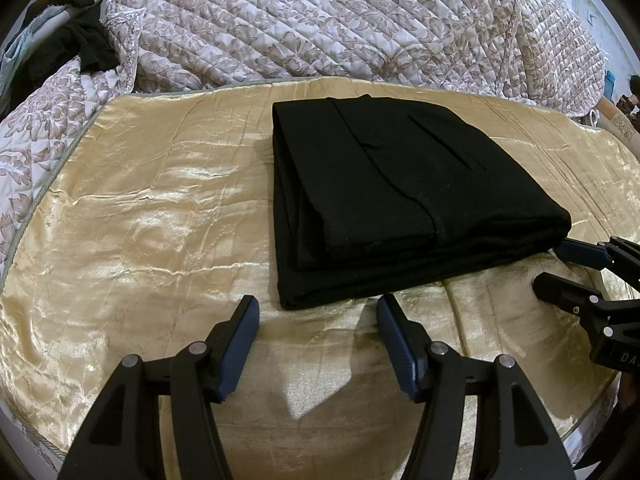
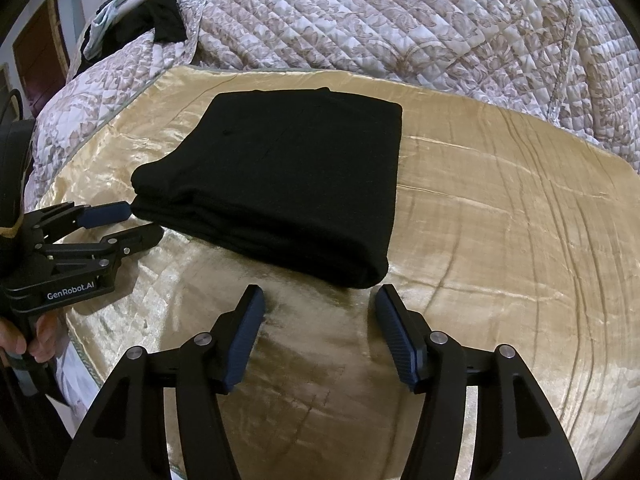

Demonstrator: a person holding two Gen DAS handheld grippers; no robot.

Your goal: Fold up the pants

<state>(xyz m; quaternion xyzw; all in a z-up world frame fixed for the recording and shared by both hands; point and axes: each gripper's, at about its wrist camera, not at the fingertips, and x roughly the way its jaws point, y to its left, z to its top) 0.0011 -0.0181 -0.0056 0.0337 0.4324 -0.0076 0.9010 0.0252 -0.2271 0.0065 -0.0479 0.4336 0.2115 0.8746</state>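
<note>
Nearest us our left gripper and right gripper both hang with fingers spread apart and empty just short of the black pants, which lie folded into a neat stack on the gold satin cloth, with the quilted bedspread beyond.

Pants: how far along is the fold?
The black pants lie in a compact layered rectangle on the gold cover, so folding looks done. The left gripper and right gripper are open, holding nothing. Little seems left but tidying the edges.
</note>
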